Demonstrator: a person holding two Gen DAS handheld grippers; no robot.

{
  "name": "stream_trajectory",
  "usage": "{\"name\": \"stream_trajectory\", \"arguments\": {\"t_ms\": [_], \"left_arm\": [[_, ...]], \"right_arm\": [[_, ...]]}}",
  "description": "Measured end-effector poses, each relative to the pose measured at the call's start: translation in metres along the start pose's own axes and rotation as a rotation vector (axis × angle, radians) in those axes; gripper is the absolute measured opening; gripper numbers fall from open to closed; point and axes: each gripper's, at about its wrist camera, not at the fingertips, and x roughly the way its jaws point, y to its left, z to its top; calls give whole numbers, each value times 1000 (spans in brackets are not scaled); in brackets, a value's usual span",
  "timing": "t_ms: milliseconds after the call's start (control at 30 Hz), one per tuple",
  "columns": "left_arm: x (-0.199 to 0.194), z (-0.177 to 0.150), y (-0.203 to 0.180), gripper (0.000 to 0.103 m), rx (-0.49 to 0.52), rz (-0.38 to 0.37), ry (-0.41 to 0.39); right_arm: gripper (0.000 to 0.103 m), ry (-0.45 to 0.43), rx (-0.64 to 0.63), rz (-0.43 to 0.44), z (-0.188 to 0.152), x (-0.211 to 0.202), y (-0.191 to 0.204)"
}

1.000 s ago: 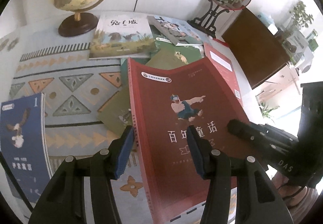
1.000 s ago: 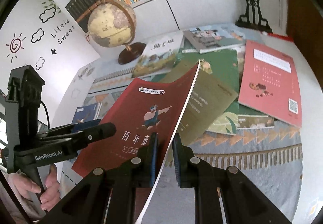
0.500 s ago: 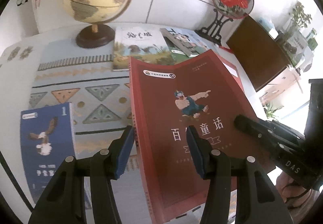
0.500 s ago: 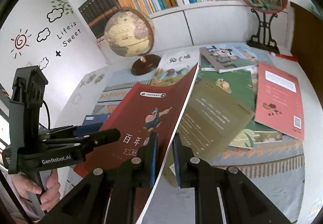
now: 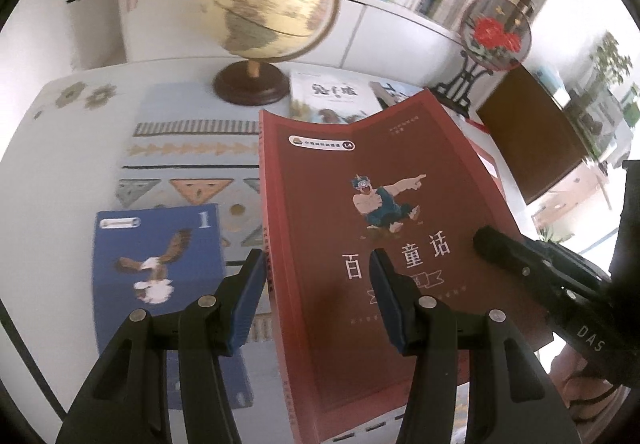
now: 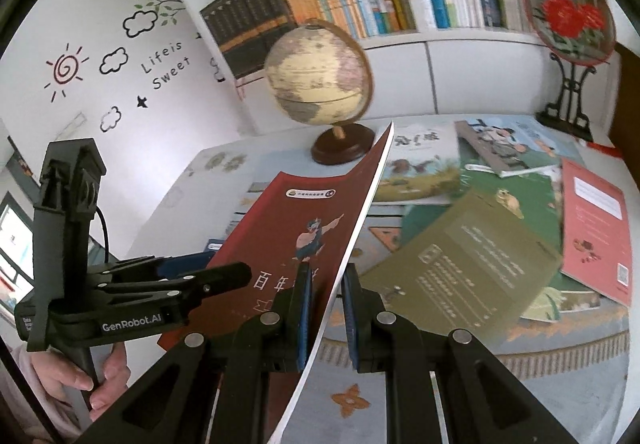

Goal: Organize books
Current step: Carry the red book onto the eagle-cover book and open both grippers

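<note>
The red storybook point(image 6: 308, 228) is pinched by the right gripper point(image 6: 325, 300); the left gripper point(image 5: 316, 300), half-spread, straddles its spine. Sagging could cause slippage.

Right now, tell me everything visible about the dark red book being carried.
The dark red book is a thin softcover showing a pointing cartoon figure, white Chinese title characters and a small white label near its top. It is tilted above the patterned cloth, its cover bowing. The right gripper pinches its edge; the left gripper straddles its spine edge.
</note>
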Motion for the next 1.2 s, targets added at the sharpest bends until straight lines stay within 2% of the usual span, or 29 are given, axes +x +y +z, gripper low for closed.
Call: {"name": "stream_trajectory", "arguments": {"t_ms": [300, 533, 767, 900, 1200], "left_arm": [[-19, -9, 53, 49, -105, 49, -28], [-28, -25, 101, 49, -201, 99, -25], [-28, -43, 139, 49, -259, 154, -7], [-20, -52, 156, 49, -282, 157, 8], [5, -63, 176, 49, -322, 168, 52]], "right_arm": [[14, 29, -10, 73, 2, 32, 43], [15, 91, -48, 129, -5, 65, 82], [16, 170, -81, 177, -26, 101, 121], [16, 208, -76, 197, -34, 117, 128], [16, 252, -66, 173, -47, 149, 134]]}}
